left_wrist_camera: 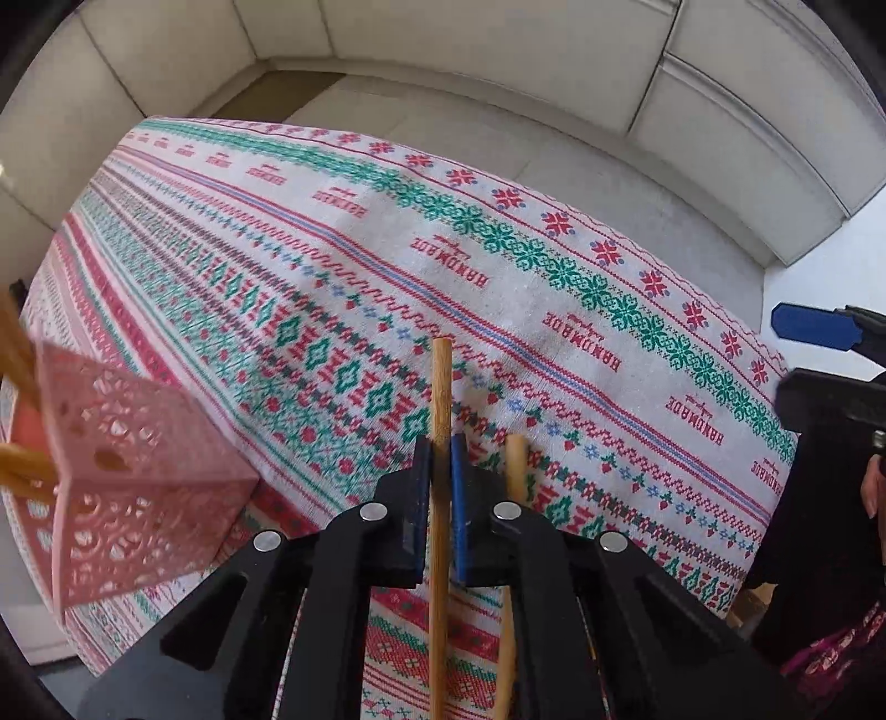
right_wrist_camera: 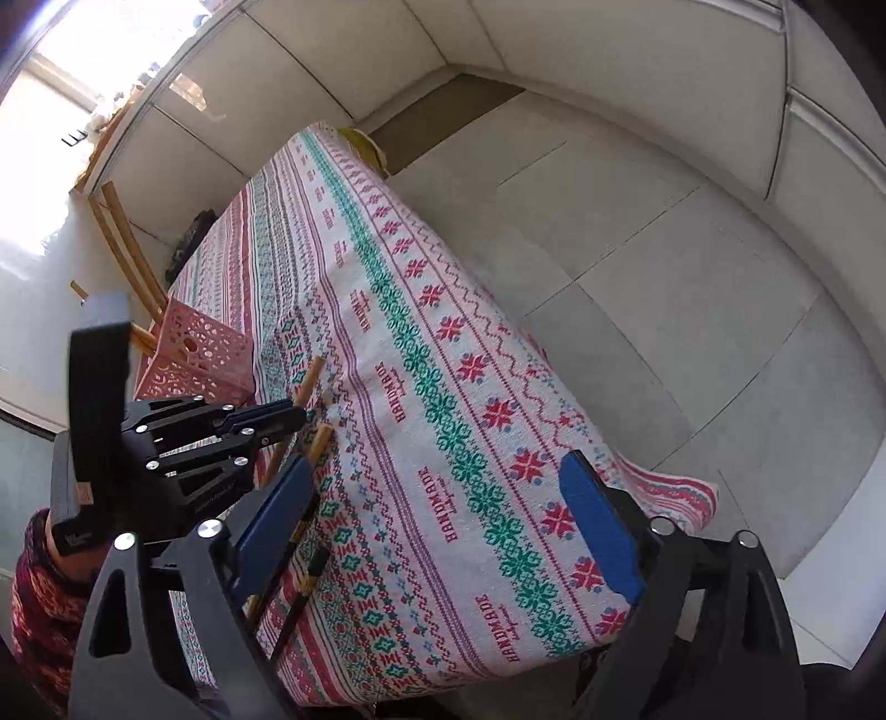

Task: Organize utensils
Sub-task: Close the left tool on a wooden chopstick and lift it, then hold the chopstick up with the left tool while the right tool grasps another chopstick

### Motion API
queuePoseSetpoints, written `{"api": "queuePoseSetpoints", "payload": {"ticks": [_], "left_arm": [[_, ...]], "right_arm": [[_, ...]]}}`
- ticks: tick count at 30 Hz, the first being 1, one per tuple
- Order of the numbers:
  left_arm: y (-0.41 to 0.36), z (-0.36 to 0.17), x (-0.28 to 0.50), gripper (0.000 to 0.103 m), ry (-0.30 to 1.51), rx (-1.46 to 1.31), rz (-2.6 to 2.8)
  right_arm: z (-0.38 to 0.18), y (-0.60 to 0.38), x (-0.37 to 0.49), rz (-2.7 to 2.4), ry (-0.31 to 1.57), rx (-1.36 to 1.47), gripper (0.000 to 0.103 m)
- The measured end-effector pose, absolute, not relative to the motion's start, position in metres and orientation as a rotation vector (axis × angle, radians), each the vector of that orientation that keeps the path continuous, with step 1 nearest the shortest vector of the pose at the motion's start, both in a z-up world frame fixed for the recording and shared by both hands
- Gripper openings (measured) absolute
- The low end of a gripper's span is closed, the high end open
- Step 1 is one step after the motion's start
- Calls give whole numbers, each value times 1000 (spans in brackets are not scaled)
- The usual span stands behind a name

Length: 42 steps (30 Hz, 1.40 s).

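Note:
My left gripper [left_wrist_camera: 441, 471] is shut on a wooden chopstick [left_wrist_camera: 441, 387] and holds it above the patterned tablecloth [left_wrist_camera: 498, 266]. A second chopstick [left_wrist_camera: 515, 465] lies on the cloth just right of the jaws. A pink perforated holder [left_wrist_camera: 138, 476] with several chopsticks in it stands at the left. In the right wrist view my right gripper [right_wrist_camera: 437, 526] is open and empty above the cloth, with the left gripper [right_wrist_camera: 266, 423], its chopstick [right_wrist_camera: 310, 379] and the pink holder [right_wrist_camera: 199, 354] to its left.
The tablecloth [right_wrist_camera: 443, 387] covers a long table with its edge dropping to a grey tiled floor [right_wrist_camera: 692, 277]. White panelled walls [left_wrist_camera: 498, 44] stand around. Dark-tipped chopsticks [right_wrist_camera: 310, 570] lie near the right gripper's left finger.

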<state>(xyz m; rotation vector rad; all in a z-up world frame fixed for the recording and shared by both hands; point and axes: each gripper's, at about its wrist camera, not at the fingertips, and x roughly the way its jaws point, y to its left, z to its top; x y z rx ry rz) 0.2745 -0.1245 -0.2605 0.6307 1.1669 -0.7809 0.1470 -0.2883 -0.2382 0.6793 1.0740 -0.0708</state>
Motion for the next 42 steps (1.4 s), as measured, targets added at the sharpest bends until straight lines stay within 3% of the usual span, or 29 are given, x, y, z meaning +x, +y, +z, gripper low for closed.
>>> {"api": "queuePoseSetpoints", "payload": {"ticks": [4, 7, 10, 21, 24, 25, 33, 42], "left_arm": [[-74, -227, 259, 6, 1053, 559, -724], [-31, -194, 241, 6, 970, 458, -684], [-1, -162, 214, 6, 880, 326, -628], [50, -106, 169, 6, 694, 117, -592], [54, -97, 163, 6, 667, 93, -596], [56, -95, 162, 6, 662, 90, -595], [70, -88, 162, 6, 639, 48, -569], [70, -83, 159, 6, 617, 11, -569]], "right_arm": [[-249, -269, 172, -37, 1182, 722, 71], [-257, -241, 195, -21, 1284, 689, 52], [-265, -215, 214, -48, 1351, 638, 43], [-261, -174, 246, -194, 1396, 529, 41], [-262, -157, 252, -214, 1406, 470, 34], [-263, -151, 254, -224, 1408, 435, 18], [-260, -113, 260, -143, 1261, 377, 11], [-192, -115, 201, 33, 894, 403, 10]]}}
